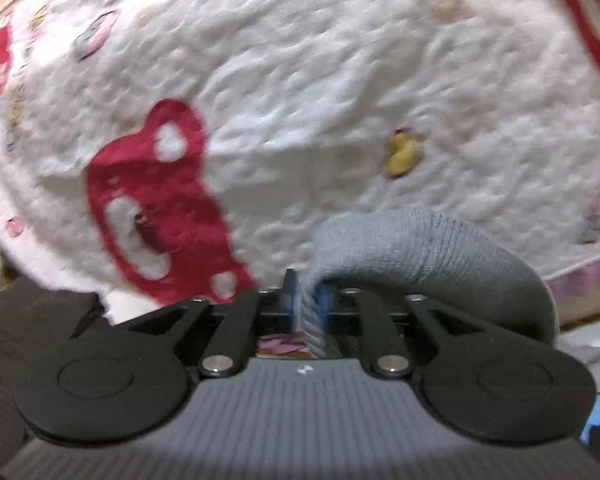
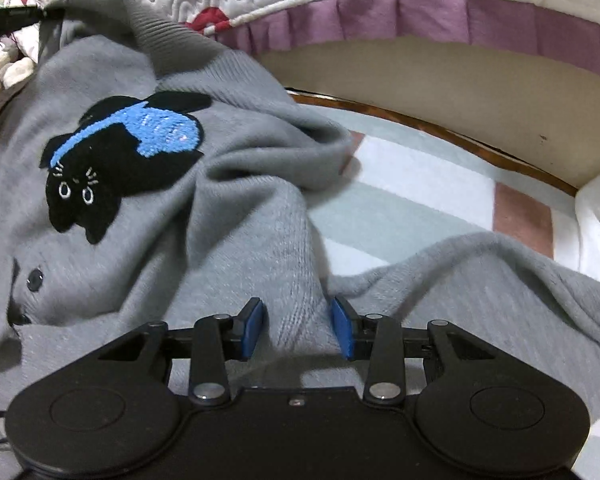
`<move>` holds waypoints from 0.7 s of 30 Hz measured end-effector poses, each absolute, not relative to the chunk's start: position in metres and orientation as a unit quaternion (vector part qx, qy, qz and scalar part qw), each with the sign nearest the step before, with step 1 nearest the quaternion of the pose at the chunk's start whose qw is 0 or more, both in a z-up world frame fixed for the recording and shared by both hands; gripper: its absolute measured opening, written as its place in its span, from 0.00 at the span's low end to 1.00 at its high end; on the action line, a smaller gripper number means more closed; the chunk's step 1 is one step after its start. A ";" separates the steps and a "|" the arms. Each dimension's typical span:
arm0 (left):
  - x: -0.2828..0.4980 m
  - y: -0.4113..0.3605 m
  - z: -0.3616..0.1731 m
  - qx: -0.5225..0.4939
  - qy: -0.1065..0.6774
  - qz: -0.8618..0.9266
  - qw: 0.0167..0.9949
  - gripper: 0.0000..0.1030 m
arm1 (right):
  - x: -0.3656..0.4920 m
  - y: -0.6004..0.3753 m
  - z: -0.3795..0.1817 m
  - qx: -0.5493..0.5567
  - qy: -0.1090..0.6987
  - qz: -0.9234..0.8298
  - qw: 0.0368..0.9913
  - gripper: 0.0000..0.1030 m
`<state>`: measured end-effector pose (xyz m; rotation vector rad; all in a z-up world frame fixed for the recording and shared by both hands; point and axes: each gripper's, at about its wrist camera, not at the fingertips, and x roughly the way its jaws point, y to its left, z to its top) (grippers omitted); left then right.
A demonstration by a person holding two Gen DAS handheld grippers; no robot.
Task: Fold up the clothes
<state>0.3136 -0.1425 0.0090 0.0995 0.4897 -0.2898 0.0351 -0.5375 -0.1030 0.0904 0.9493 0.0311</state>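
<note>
Left gripper (image 1: 307, 300) pinched tight on the grey cardigan (image 2: 228, 216), its ribbed edge curling toward 3 o'clock, quilt (image 1: 300, 80) close ahead. Right gripper (image 2: 298, 328) wide apart, a fold between its pads; bare mat (image 2: 412, 184) open at 2 o'clock.

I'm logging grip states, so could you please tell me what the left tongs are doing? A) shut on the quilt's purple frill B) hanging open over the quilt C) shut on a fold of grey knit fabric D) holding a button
C: in the left wrist view, the left tongs are pinched shut on a fold of the grey sweater, in front of the white quilt.
</note>
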 end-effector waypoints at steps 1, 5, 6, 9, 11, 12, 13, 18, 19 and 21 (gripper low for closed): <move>0.312 -0.139 0.003 0.039 0.258 -0.136 0.956 0.30 | 0.033 -0.538 -0.105 0.042 0.458 0.012 0.888 0.41; 0.271 -0.115 -0.032 -0.004 0.335 -0.172 0.926 0.57 | 0.031 -0.538 -0.105 0.048 0.458 -0.010 0.888 0.39; 0.257 -0.109 -0.042 -0.013 0.353 -0.177 0.919 0.57 | 0.031 -0.538 -0.103 0.056 0.455 -0.020 0.889 0.39; 0.214 -0.091 -0.075 -0.039 0.403 -0.189 0.895 0.58 | 0.023 -0.543 -0.095 0.098 0.420 -0.049 0.901 0.43; 0.192 -0.080 -0.092 -0.045 0.416 -0.194 0.887 0.58 | 0.015 -0.543 -0.092 0.126 0.397 -0.071 0.906 0.43; 0.181 -0.075 -0.100 -0.047 0.422 -0.196 0.884 0.58 | 0.013 -0.544 -0.091 0.137 0.389 -0.082 0.907 0.43; 0.171 -0.072 -0.106 -0.043 0.420 -0.192 0.886 0.59 | 0.011 -0.543 -0.089 0.140 0.387 -0.092 0.907 0.43; 0.151 -0.070 -0.111 -0.059 0.435 -0.203 0.875 0.61 | -0.022 -0.539 -0.085 0.159 0.363 -0.130 0.909 0.43; 0.149 -0.070 -0.111 -0.063 0.439 -0.205 0.872 0.61 | -0.032 -0.539 -0.085 0.163 0.357 -0.137 0.910 0.44; 0.147 -0.075 -0.104 -0.069 0.448 -0.199 0.869 0.61 | -0.051 -0.538 -0.085 0.172 0.344 -0.150 0.911 0.48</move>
